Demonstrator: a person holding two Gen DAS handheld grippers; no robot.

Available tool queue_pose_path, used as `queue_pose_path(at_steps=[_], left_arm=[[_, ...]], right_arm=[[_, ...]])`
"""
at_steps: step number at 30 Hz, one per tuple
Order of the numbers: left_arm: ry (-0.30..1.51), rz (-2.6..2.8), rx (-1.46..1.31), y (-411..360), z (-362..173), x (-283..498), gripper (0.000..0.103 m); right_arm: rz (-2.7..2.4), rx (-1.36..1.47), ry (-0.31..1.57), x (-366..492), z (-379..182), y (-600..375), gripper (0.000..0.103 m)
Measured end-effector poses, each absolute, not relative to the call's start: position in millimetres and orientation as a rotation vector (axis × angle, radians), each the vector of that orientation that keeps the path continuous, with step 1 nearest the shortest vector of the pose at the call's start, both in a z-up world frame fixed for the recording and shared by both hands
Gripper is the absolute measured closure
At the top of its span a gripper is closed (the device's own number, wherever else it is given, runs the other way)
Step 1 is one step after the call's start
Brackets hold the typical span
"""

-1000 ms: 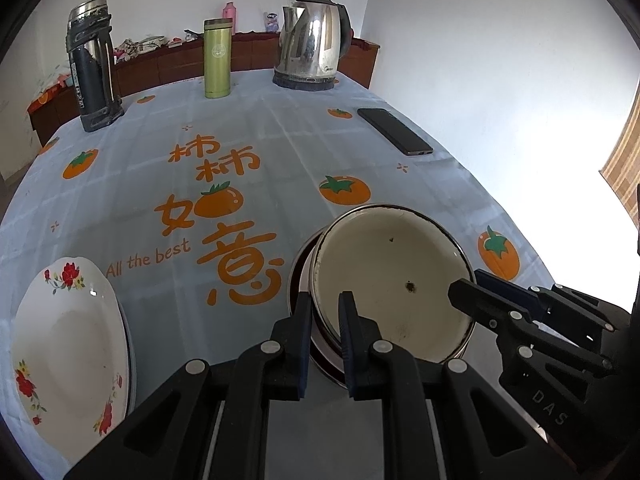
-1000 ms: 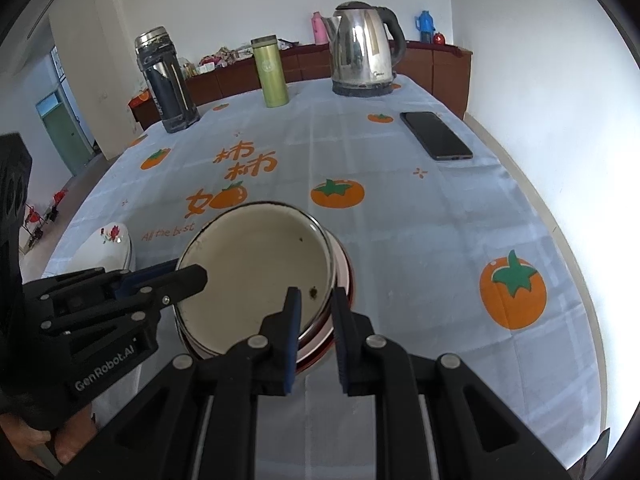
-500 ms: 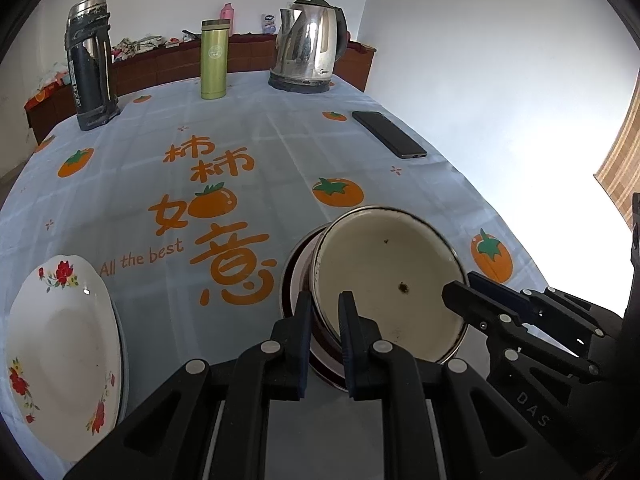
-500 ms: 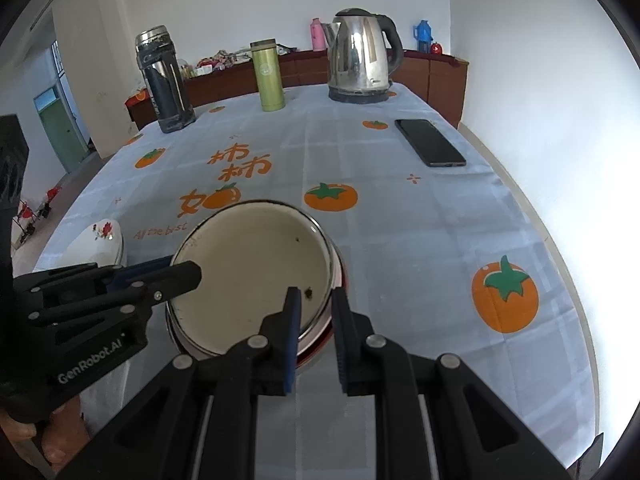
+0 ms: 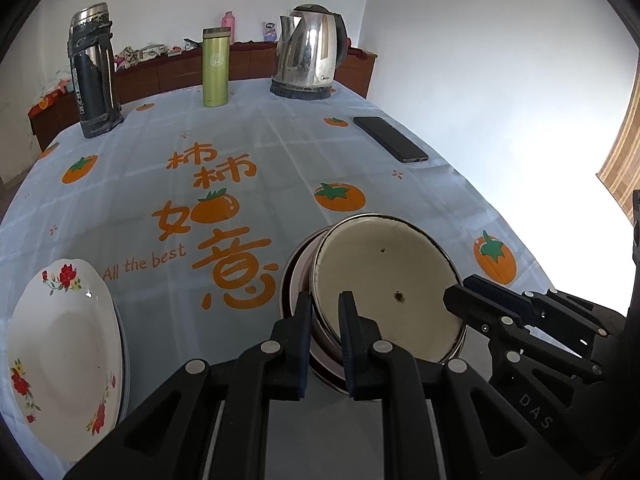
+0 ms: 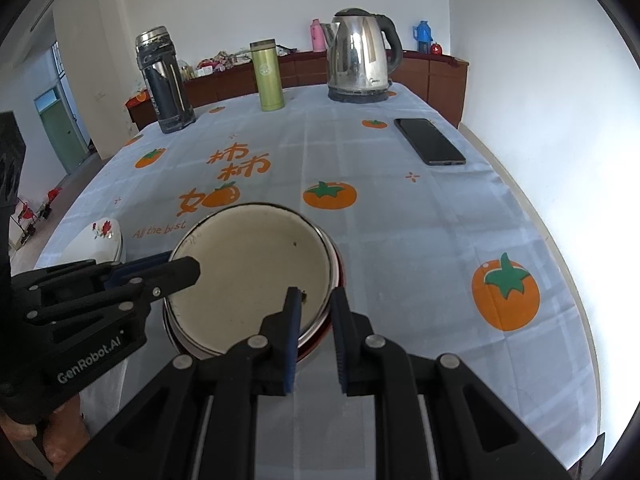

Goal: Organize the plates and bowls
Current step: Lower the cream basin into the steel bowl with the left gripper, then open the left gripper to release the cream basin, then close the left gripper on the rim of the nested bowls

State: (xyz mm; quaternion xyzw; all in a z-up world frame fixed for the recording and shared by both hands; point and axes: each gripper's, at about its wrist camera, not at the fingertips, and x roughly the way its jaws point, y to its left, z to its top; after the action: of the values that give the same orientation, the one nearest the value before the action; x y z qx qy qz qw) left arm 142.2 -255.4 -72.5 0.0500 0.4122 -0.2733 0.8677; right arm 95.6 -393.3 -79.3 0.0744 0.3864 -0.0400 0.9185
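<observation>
Bowl (image 5: 386, 292) sits nested in a darker dish, between the two claws. Left claw (image 5: 324, 312) is clamped on its left rim, right claw (image 6: 316, 304) on its right rim, one finger inside and one outside each. Over the past second nothing shifts: both grips hold, and the bowl keeps the same place between the fingers. Likely a pause mid-carry or just before a lift. Floral plate (image 5: 60, 356) lies on the table (image 5: 280, 152), left of the left claw, probably the next stop.
</observation>
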Motion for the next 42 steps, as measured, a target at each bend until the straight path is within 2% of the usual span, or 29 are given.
queue_pose_path(at_steps=[16,17,19,20,21,26,28,34,42], left_arm=[[0.844,-0.576,0.093,-252,-74,141,0.087],[0.846,-0.577,0.088,-251,-73,141,0.084],[0.849,-0.574,0.083,-251,-73,141,0.071],[0.853,-0.572,0.079,-250,-73,142,0.058],[0.854,-0.572,0.076,-250,-74,142,0.05],[0.859,-0.562,0.084,-250,-76,140,0.049],[0.859,-0.558,0.085,-250,-77,140,0.049],[0.878,-0.537,0.078,-247,-84,141,0.049],[0.881,-0.529,0.068,-244,-89,141,0.049]], right_arm=[[-0.088,0.112,0.813,97,-81,-390,0.086],[-0.088,0.113,0.808,97,-81,-390,0.086],[-0.087,0.12,0.803,96,-81,-391,0.084],[-0.085,0.122,0.803,96,-82,-390,0.082],[-0.078,0.125,0.8,96,-82,-390,0.081],[-0.082,0.116,0.801,95,-82,-389,0.081],[-0.081,0.123,0.803,95,-83,-390,0.071],[-0.072,0.15,0.796,91,-87,-392,0.056],[-0.071,0.161,0.781,87,-88,-394,0.052]])
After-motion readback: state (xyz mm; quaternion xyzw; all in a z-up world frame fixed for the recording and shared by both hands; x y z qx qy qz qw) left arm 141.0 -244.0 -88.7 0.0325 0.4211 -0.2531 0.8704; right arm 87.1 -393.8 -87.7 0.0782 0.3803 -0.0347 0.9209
